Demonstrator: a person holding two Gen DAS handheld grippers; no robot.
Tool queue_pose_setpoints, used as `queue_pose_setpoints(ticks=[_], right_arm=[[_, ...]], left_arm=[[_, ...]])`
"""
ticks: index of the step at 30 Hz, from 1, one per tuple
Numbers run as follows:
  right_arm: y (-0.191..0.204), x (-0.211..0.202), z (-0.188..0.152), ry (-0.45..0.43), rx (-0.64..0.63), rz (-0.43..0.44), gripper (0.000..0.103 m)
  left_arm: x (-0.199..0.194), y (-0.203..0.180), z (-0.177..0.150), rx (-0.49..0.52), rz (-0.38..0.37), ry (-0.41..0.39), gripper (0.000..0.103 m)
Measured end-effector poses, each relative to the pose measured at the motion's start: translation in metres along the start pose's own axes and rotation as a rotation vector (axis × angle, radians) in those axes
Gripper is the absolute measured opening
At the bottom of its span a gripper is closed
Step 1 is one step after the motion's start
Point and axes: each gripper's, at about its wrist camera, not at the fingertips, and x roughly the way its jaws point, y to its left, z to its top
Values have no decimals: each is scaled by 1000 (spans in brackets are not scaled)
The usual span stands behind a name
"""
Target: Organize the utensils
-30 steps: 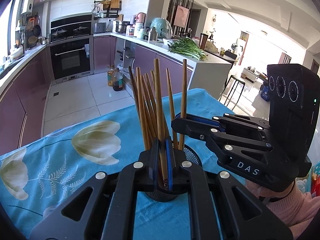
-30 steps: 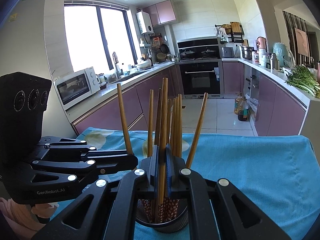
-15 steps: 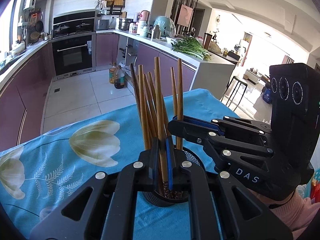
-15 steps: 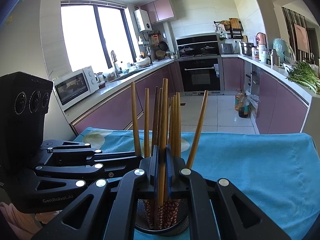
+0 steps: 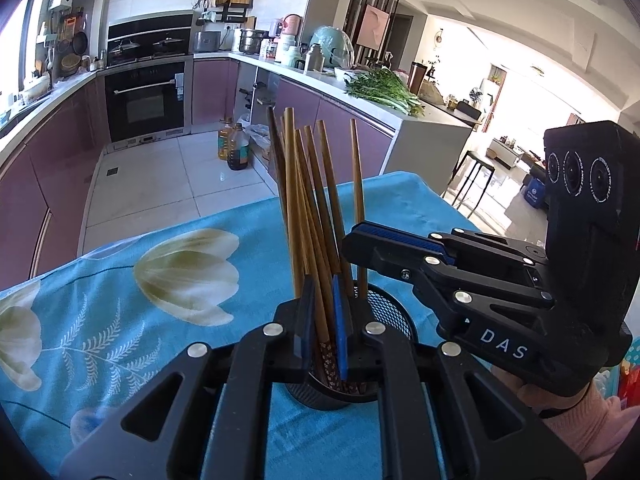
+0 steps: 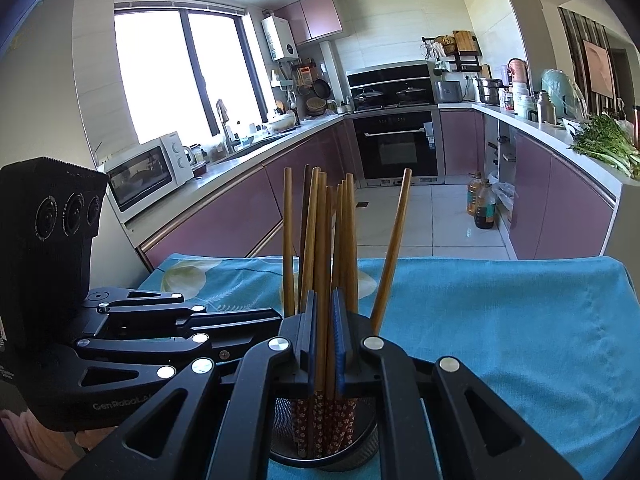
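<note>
We're starting on the left, where the floral blue tablecloth (image 5: 120,320) is covering the table. The left gripper (image 5: 323,304) is hovering over the near rim of the black mesh holder (image 5: 392,312), and its jaws are opening: a loose chopstick (image 5: 322,320) is standing between the blue pads, with a sliver of daylight showing beside it, so the pads are no longer pinching it.

In the middle, the bundle of wooden chopsticks (image 5: 312,200) is standing in that holder, patterned ends down in the mesh, plain ends fanning upward.

To the right, the right gripper (image 5: 356,244) is reaching in over the holder's far side, with a hand in a pink sleeve (image 5: 580,420) carrying it. From its own camera its pads are clenching a gripped chopstick (image 6: 320,240), which is standing near upright with its patterned end down inside the holder. Furthest right, one leaning chopstick (image 6: 392,248) is tilting away from the bundle, resting on the rim.
</note>
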Motion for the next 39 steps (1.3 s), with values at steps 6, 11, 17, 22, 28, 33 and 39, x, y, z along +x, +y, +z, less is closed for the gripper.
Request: queue_pose_setpoints(ticks=[6,11,17,22,28,33,39], right_arm=[[3,-4,-3,-4,7,6,10],[9,-13,-11,-14,-2,7,28],[21,-24,-19,-47,-30,-26,57],[38,-32,-28,-83,-71,-57,79],[50,-33,-39,-110,-81,-79,96],[59,-33,-47,-129,-94,-120,96],[68,-39,-54,-187,-111,-147,96]], left_arm=[[-12,2,-7,-5,15,-32,25],[-33,7,-18,-8,70,-91,44],[-62,15,-33,-30,172,-173,68],[-87,23,-51,-45,298,-251,94],[-113,30,-73,-55,443,-321,97],[-134,31,-86,-65,508,-382,97],[-148,26,-98,-60,581,-436,97]])
